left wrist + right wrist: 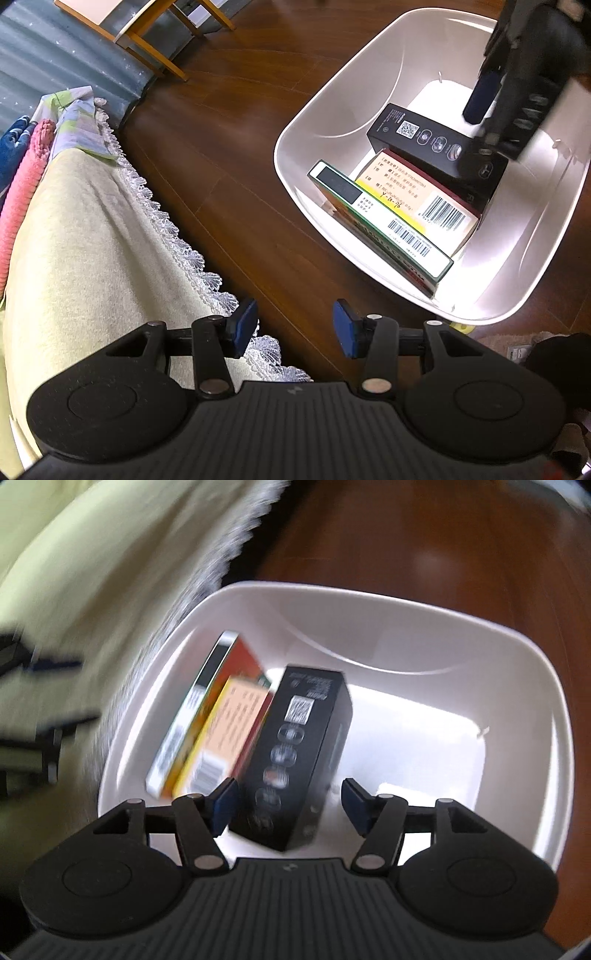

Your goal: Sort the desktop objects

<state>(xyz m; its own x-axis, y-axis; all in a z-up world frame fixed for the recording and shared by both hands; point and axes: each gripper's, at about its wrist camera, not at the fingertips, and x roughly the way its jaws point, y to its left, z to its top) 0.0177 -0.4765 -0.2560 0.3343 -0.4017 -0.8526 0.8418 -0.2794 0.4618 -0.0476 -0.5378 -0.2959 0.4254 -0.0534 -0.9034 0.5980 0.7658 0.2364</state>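
Both tools gape empty, the right tool over the black box leaning in the white bin, the left tool idle above the worktop, presumably a drop-off.

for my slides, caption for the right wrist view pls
Open right gripper above a white bin holding three boxes, the black box nearest.

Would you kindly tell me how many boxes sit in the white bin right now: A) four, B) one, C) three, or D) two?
C: the white bin holds three boxes: a black box, a yellow-faced box with a barcode and a green-edged white box, leaning side by side.
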